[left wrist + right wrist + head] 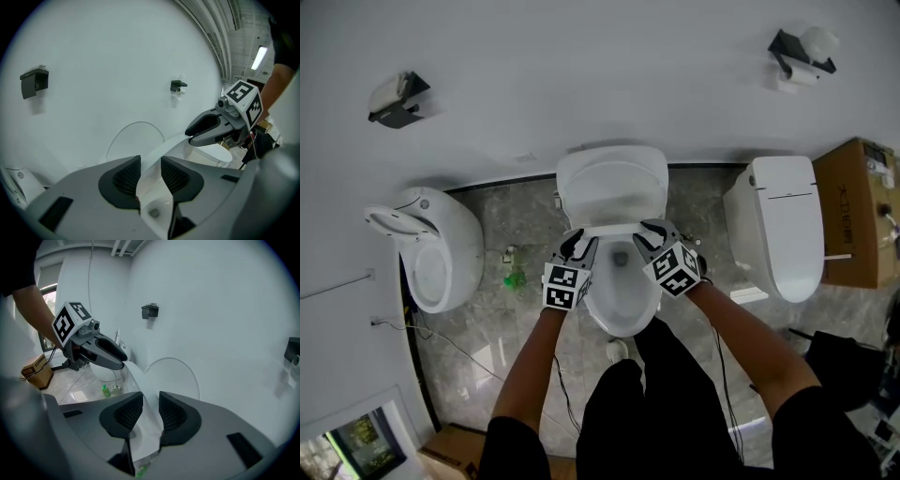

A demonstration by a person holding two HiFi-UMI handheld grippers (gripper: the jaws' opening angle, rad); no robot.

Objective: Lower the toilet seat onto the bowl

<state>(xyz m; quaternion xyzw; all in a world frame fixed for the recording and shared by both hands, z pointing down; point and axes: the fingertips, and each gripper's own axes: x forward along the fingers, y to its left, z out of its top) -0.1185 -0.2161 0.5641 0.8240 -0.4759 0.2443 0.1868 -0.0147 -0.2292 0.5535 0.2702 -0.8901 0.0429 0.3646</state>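
No writing can be read. The print on the cardboard box (861,212) at the far right is too small, and each tool's cube carries only black-and-white square markers.

The toilet seat (613,228) is tilted partway between the raised lid (612,183) against the far wall and the bowl (623,298) below. The left tool (578,243) is closed on the seat's left edge and the right tool (650,232) on its right edge. In each gripper view the thin white rim fills the gap between the ribbed pads.

A second white fixture (441,253) stands to the left and a closed toilet (780,225) to the right. A small green bottle (516,278) sits on the grey stone floor (525,328) between the left fixture and the bowl. Two dark holders (397,99) are fixed to the wall. Thin cables trail across the floor near the person's legs.
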